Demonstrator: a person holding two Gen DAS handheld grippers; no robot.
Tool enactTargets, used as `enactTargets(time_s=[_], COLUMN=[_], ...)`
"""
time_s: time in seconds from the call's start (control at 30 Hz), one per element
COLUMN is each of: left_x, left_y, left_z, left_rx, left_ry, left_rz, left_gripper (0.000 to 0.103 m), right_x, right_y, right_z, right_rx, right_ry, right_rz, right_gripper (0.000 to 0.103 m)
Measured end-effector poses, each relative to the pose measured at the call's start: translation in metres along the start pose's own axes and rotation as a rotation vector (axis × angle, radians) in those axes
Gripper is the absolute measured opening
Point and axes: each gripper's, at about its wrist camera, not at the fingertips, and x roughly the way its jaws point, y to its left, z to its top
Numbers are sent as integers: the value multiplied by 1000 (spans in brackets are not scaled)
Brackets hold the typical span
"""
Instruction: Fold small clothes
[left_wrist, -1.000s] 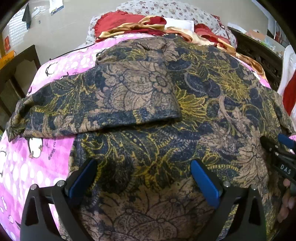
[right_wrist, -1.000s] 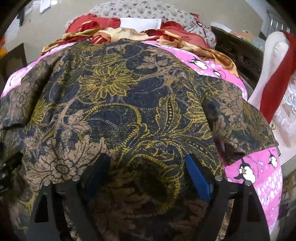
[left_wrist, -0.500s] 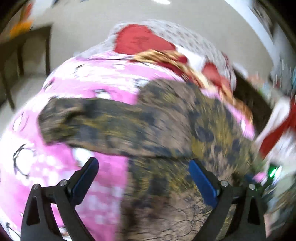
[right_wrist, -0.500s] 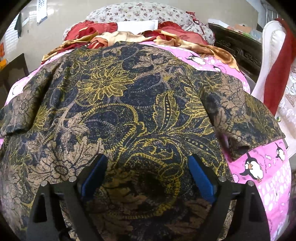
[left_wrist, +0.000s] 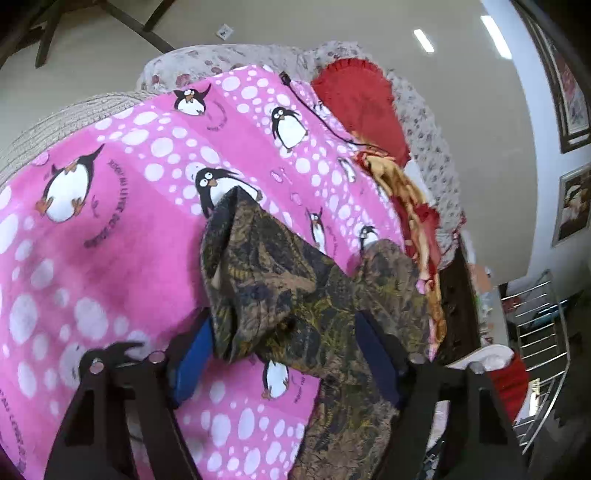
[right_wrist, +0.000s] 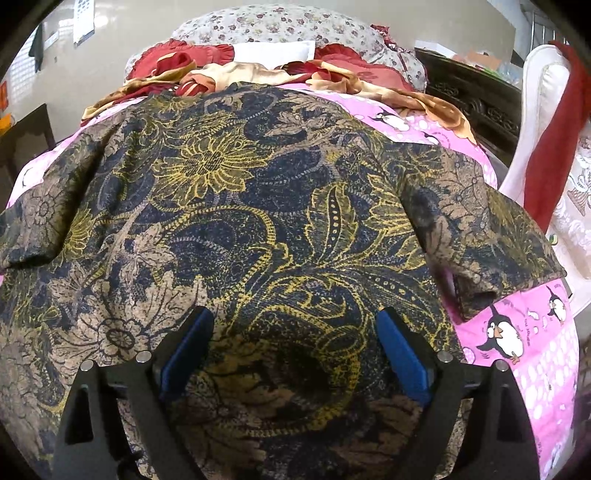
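A dark batik shirt (right_wrist: 258, 206) with yellow and tan flowers lies spread on a pink penguin blanket (left_wrist: 110, 240). In the left wrist view its left sleeve (left_wrist: 258, 266) runs bunched from the blanket down between the blue pads. My left gripper (left_wrist: 284, 363) is closing around that sleeve, and the cloth reaches both pads without looking pinched. My right gripper (right_wrist: 295, 354) hovers open over the shirt's lower body with only flat cloth under it. The right sleeve (right_wrist: 491, 240) lies out to the side.
Red frilled pillows (left_wrist: 362, 107) and a floral pillow (right_wrist: 280, 26) sit at the head of the bed with crumpled gold and red cloth (right_wrist: 369, 85). Dark carved furniture (right_wrist: 476, 99) and a white chair with red cloth (right_wrist: 554, 110) stand on the right.
The left gripper swung leftward from over the shirt's body to the left sleeve, rolling as it went, and its jaws have narrowed. The right gripper's view is unchanged.
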Motion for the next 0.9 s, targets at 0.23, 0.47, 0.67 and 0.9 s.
enactTargets(time_s=[0.23, 0.47, 0.67, 0.9], left_x=[14, -6, -125, -177], left_y=[-22, -33, -51, -45], left_z=[-6, -8, 33, 68], left_rx=[140, 213, 225, 224], left_ry=[-4, -97, -366, -471], left_rz=[206, 315, 311, 384], left_gripper=[45, 10, 10, 10], right_x=[0, 0, 0, 0], right_y=[0, 0, 1, 1], right_z=[0, -1, -1, -1], right_rx=[1, 0, -1, -1], right_ry=[-1, -1, -1, -1], right_rz=[1, 0, -1, -1], right_gripper=[87, 87, 87, 87])
